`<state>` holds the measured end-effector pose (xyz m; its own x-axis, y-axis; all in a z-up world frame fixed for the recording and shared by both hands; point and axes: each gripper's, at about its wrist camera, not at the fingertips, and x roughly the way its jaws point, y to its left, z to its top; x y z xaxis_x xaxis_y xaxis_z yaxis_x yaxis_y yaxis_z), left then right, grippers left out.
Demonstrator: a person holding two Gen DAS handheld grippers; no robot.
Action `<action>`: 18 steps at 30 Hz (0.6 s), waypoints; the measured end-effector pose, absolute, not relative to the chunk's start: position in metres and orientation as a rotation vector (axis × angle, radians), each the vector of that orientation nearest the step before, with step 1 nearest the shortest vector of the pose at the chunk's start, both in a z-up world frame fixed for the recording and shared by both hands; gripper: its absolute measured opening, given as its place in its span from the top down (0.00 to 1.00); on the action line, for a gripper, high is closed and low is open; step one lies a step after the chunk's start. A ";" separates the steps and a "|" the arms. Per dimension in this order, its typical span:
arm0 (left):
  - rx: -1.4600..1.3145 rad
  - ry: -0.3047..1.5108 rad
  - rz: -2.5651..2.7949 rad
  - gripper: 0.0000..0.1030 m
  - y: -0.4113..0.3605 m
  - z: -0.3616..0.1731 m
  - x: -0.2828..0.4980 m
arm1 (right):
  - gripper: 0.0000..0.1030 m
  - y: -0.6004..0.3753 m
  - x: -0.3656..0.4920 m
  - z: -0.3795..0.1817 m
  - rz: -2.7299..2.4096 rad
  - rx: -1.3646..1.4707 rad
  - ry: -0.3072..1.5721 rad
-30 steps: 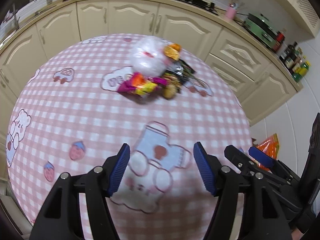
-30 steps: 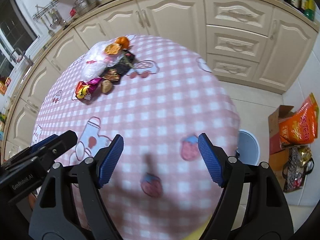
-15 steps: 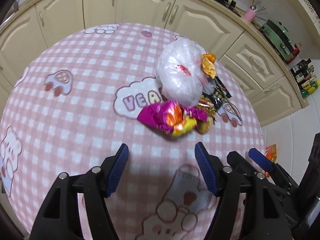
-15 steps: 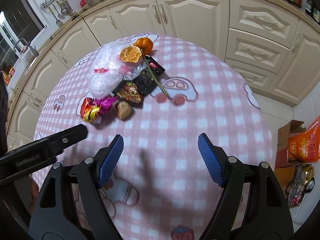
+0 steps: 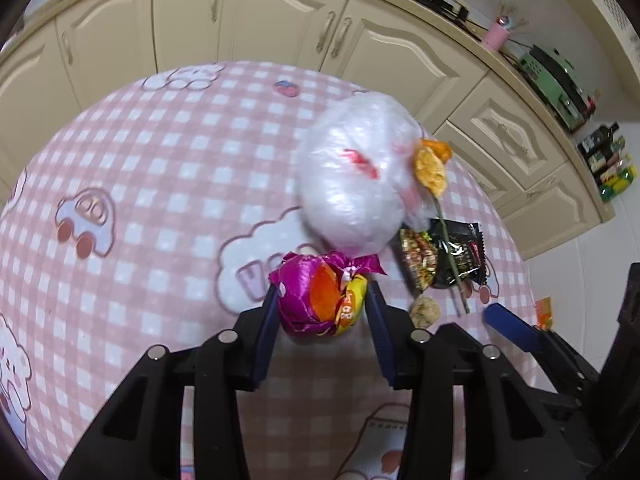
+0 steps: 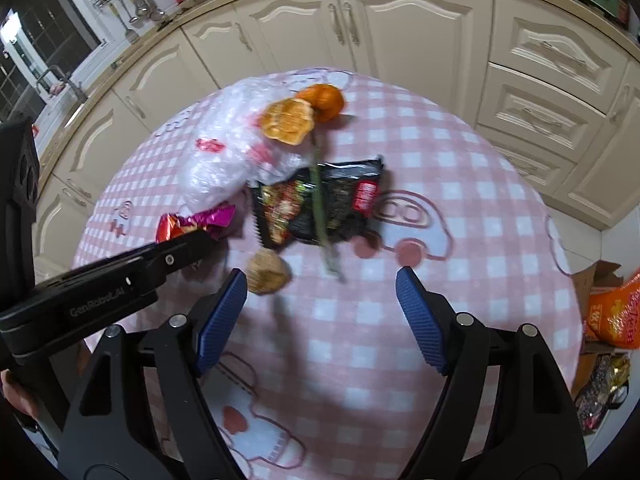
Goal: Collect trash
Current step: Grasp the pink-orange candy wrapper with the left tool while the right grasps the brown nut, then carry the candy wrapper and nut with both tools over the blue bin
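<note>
On the pink checked tablecloth (image 5: 120, 208) lies a pile of trash. My left gripper (image 5: 323, 290) has its jaws closing, and its pads touch both sides of a crumpled purple and orange wrapper (image 5: 316, 300) (image 6: 200, 220). Behind it sit a white plastic bag (image 5: 356, 184), an orange peel (image 5: 430, 168), a black snack packet (image 5: 456, 252) with a green stem (image 6: 318, 200) across it, and a brown lump (image 6: 268, 272). My right gripper (image 6: 321, 276) stands open above the cloth, its left pad right next to the lump, with nothing between its jaws.
A mandarin (image 6: 326, 102) sits at the pile's far end. Cream cabinets (image 6: 400, 32) run behind the table. On the floor to the right are a cardboard box and an orange bag (image 6: 612, 312). The table's round edge drops off at the right.
Both grippers moved forward to the pile. The left jaws narrowed around the purple and orange wrapper. The right jaws kept the same width.
</note>
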<state>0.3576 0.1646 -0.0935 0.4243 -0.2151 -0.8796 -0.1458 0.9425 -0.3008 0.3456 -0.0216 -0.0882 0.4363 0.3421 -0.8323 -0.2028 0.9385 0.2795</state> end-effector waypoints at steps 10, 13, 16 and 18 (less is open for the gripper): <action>-0.465 1.154 -0.020 0.60 0.208 -0.091 0.341 | 0.42 0.013 0.362 -0.094 0.366 0.104 1.099; -0.453 1.165 -0.013 0.60 0.209 -0.091 0.341 | 0.79 0.008 0.362 -0.096 0.372 0.150 1.112; -0.438 1.159 -0.024 0.60 0.206 -0.088 0.339 | 0.79 -0.004 0.363 -0.098 0.416 0.224 1.144; -0.416 1.147 -0.028 0.60 0.203 -0.085 0.335 | 0.79 -0.008 0.359 -0.098 0.418 0.246 1.153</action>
<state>0.3353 0.2027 -0.0847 0.4200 -0.2320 -0.8774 -0.1890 0.9232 -0.3346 0.3587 -0.0079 -0.0982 0.3410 0.4409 -0.8303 -0.1928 0.8972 0.3973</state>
